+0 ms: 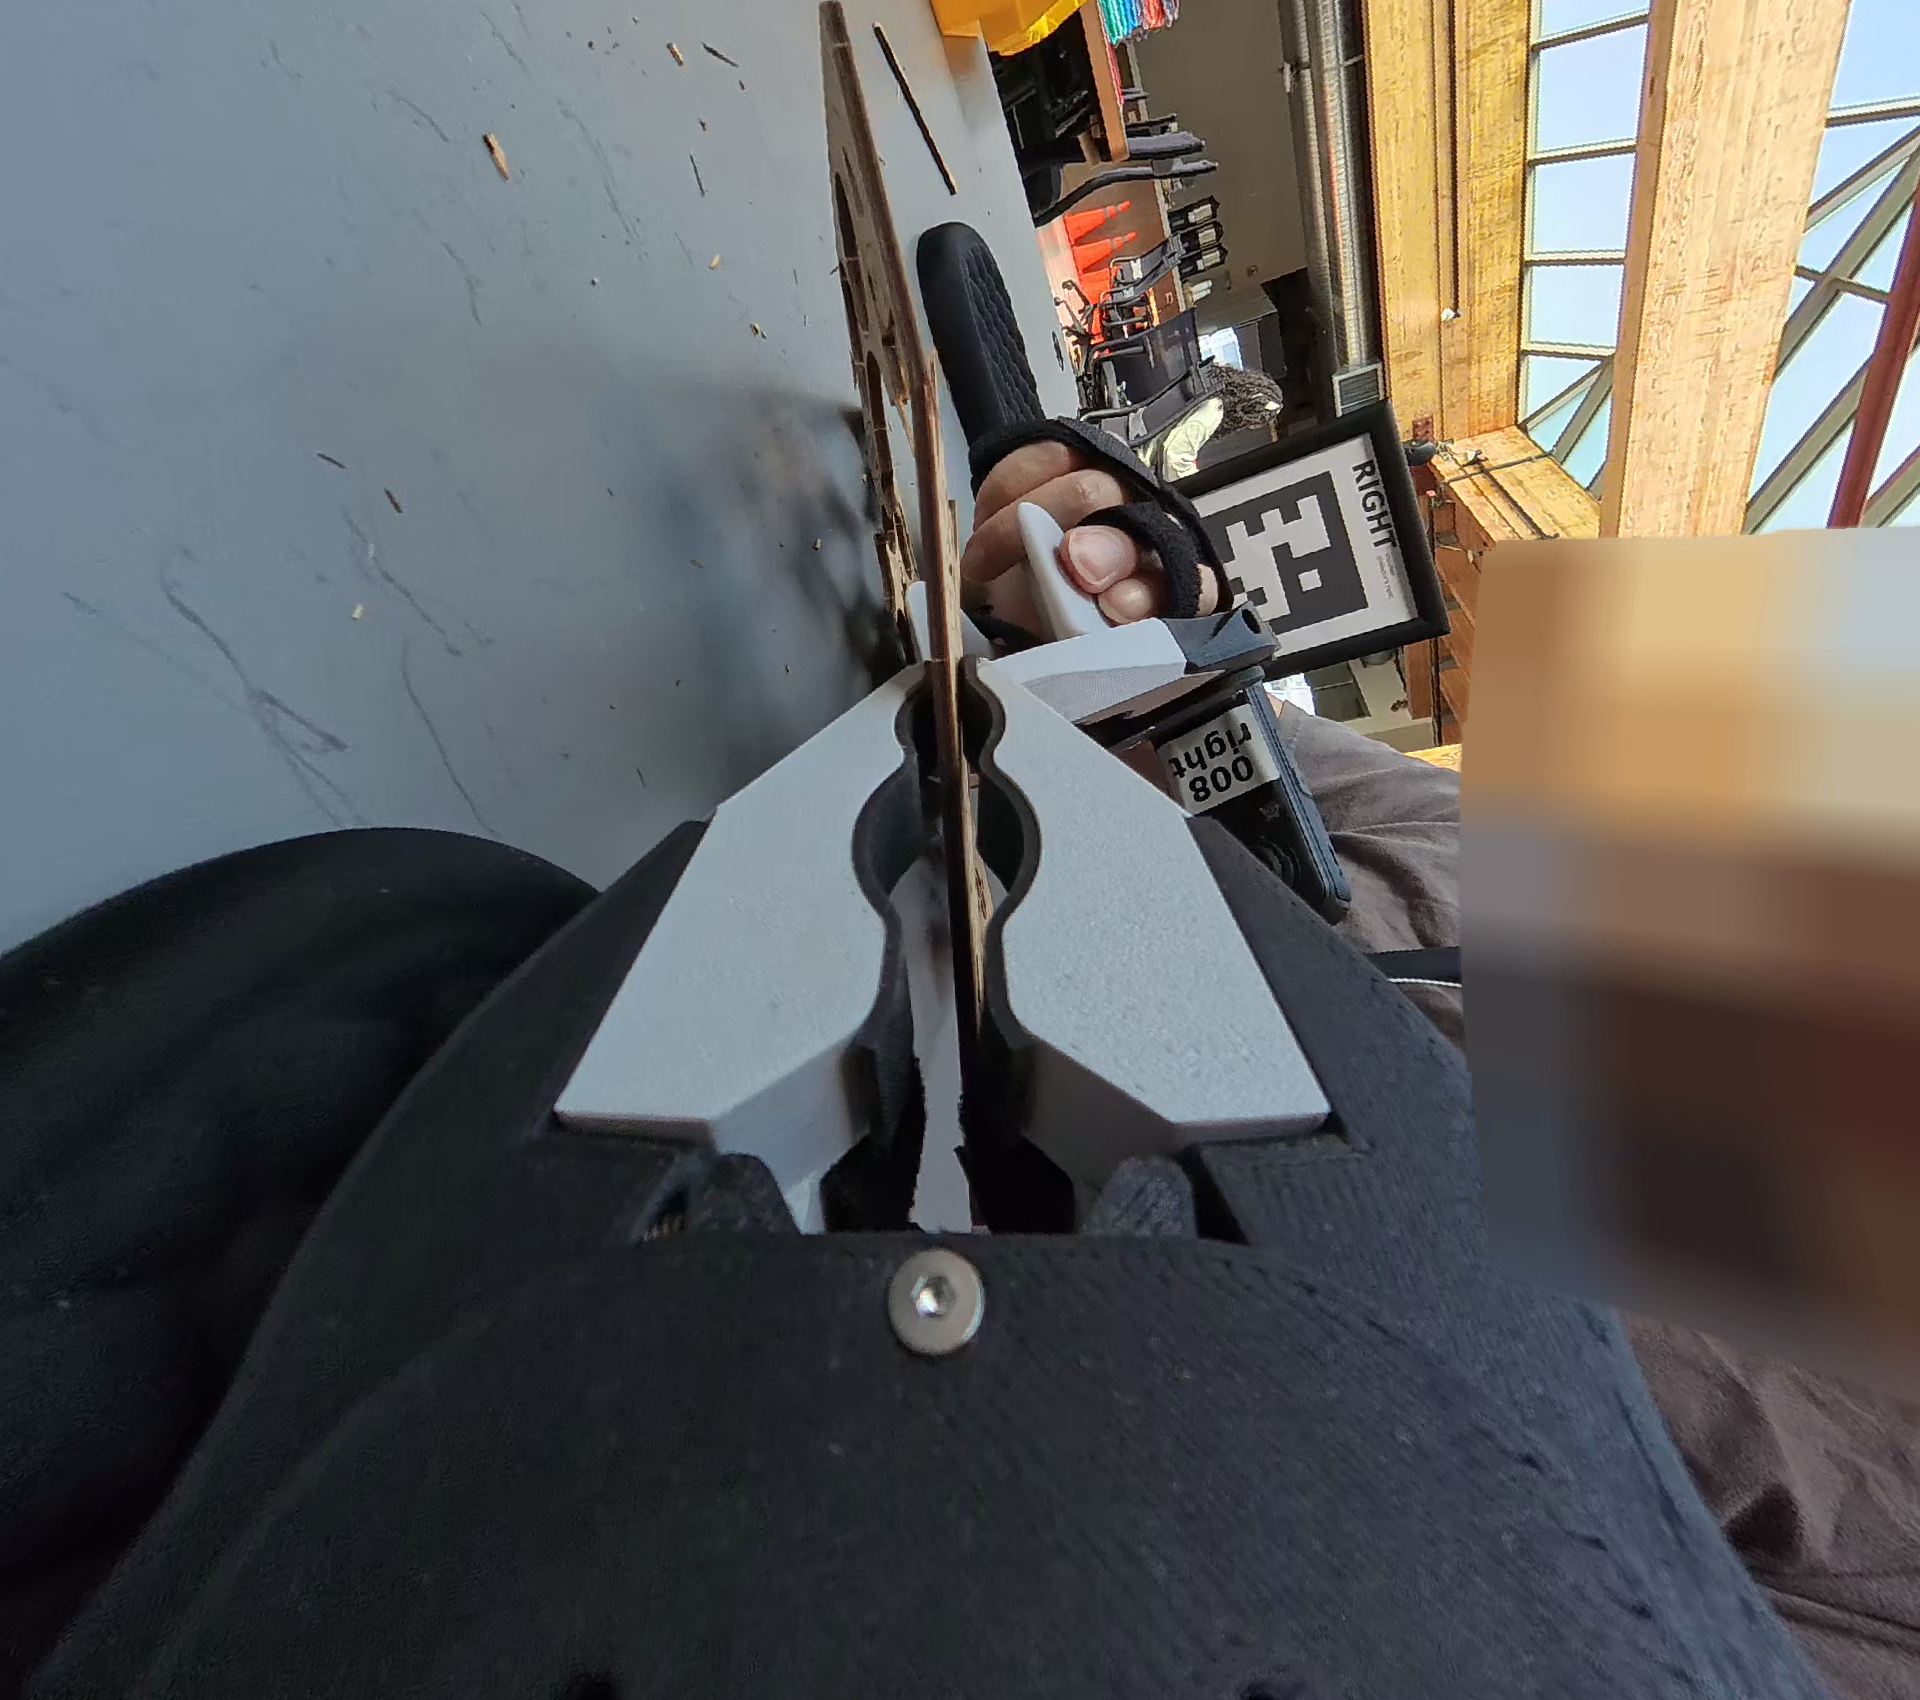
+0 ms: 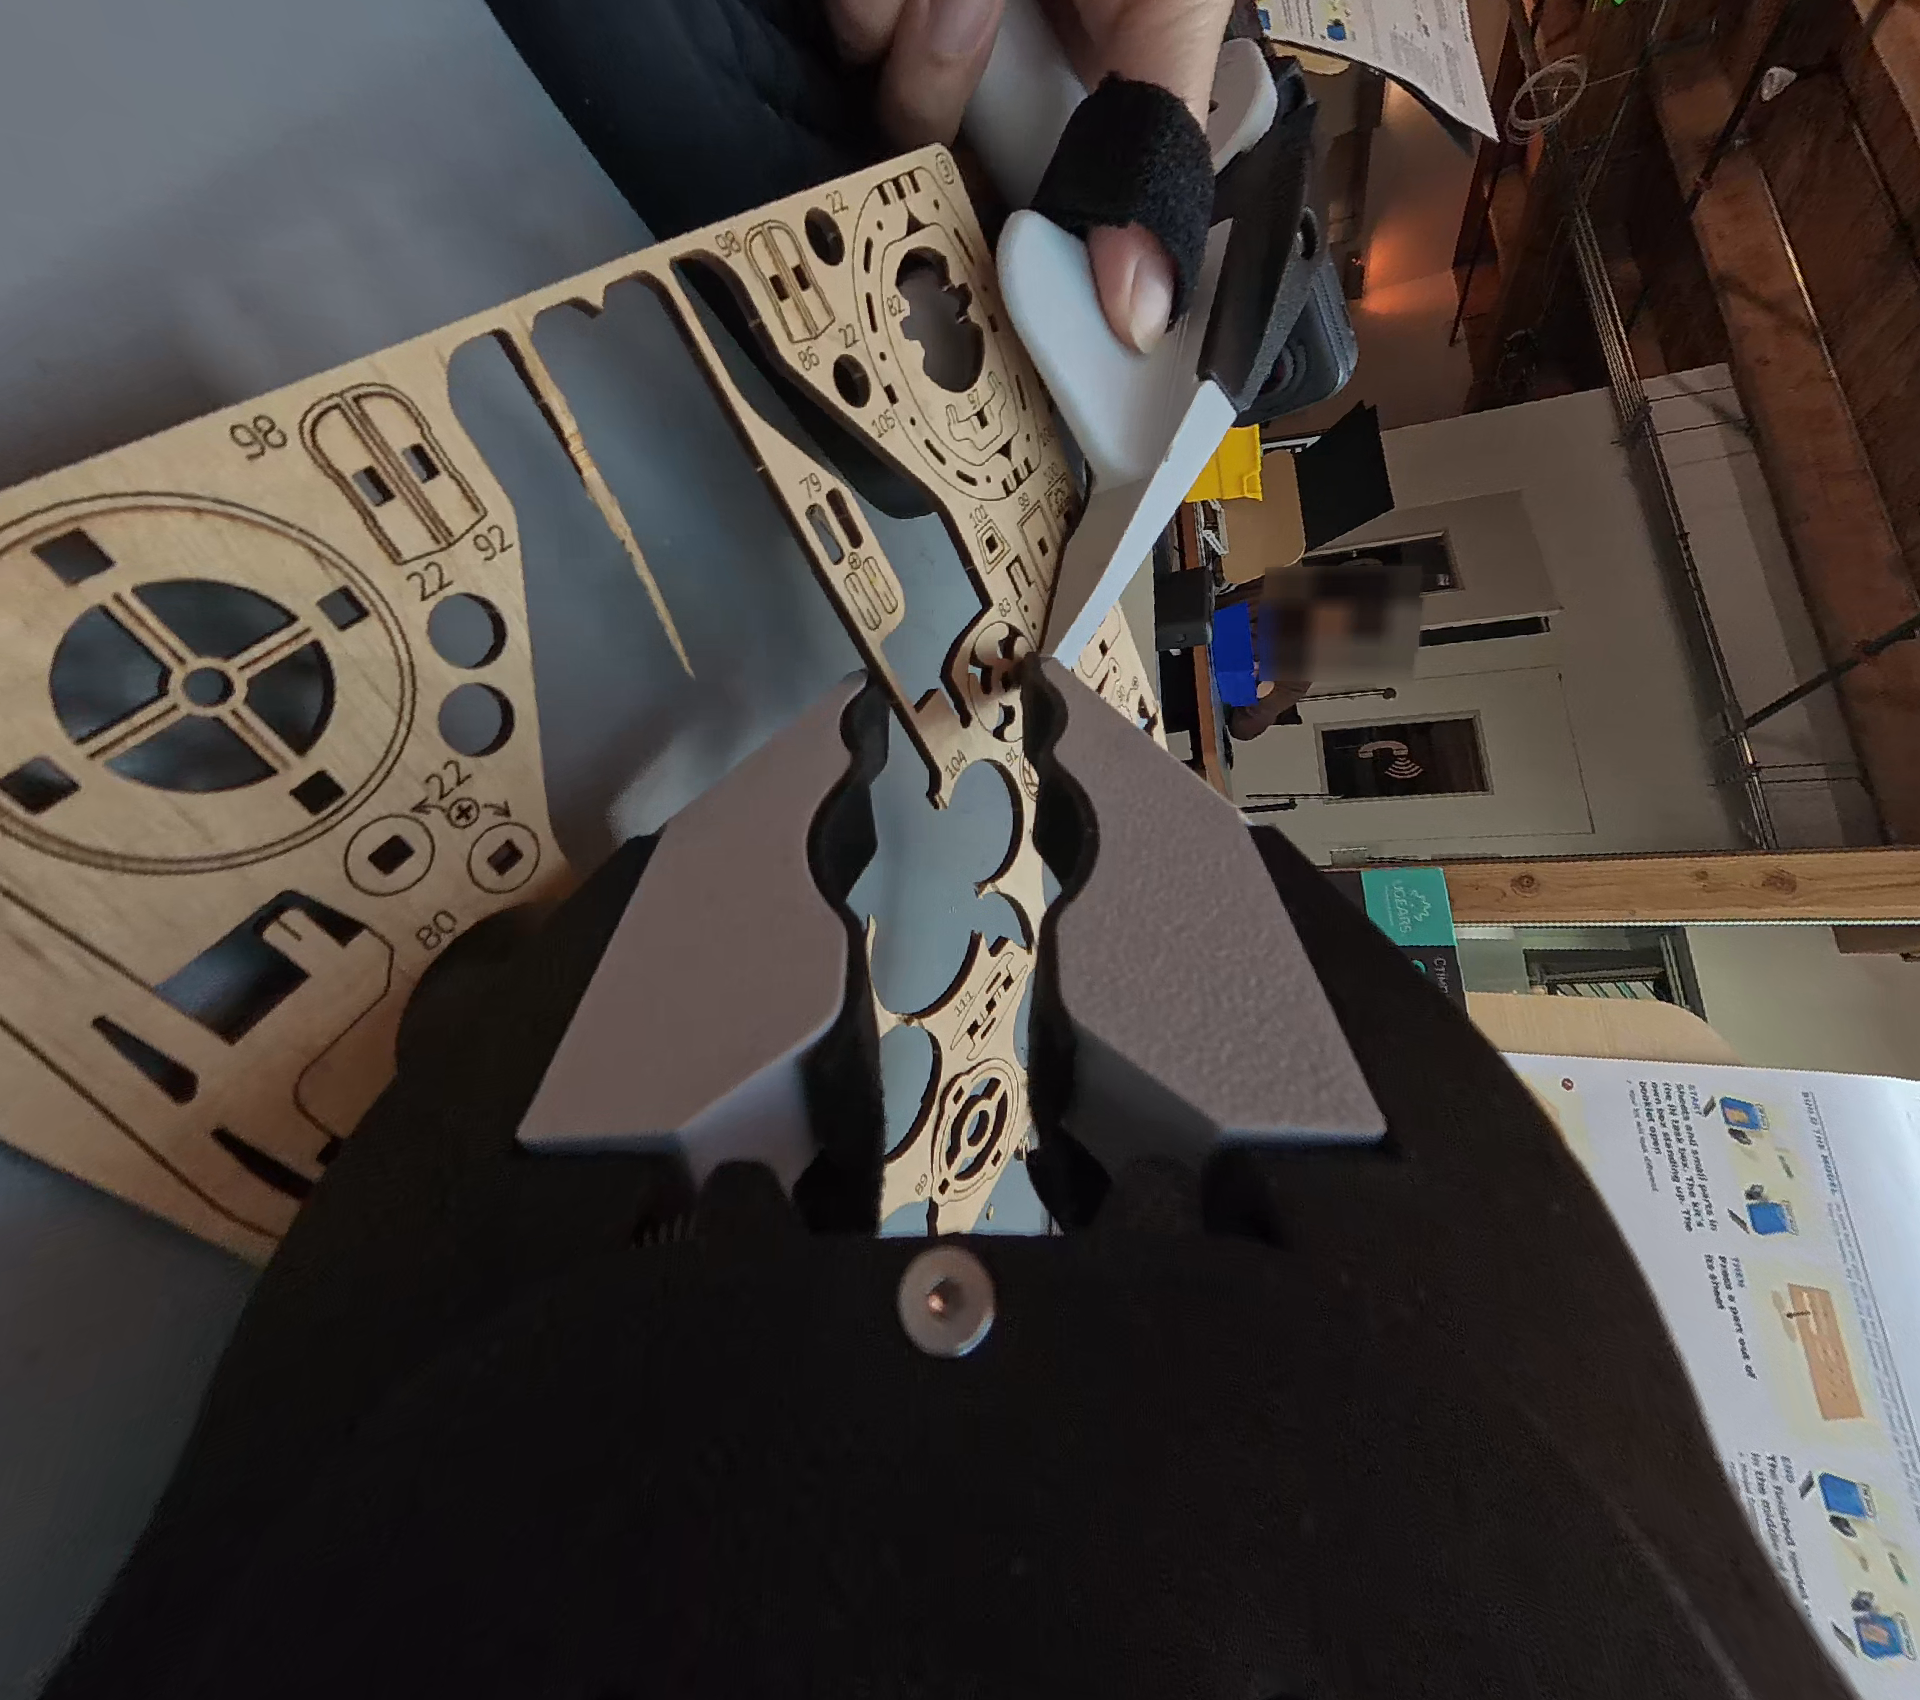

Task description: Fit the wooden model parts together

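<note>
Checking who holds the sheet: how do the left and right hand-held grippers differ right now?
The left hand-held gripper is shut on the wooden sheet, which runs edge-on between its fingers; the right hand-held gripper is open and grips nothing. The left clamps the sheet's edge, while the right points at its flat face. Both have grey fingers and black bodies.
</note>
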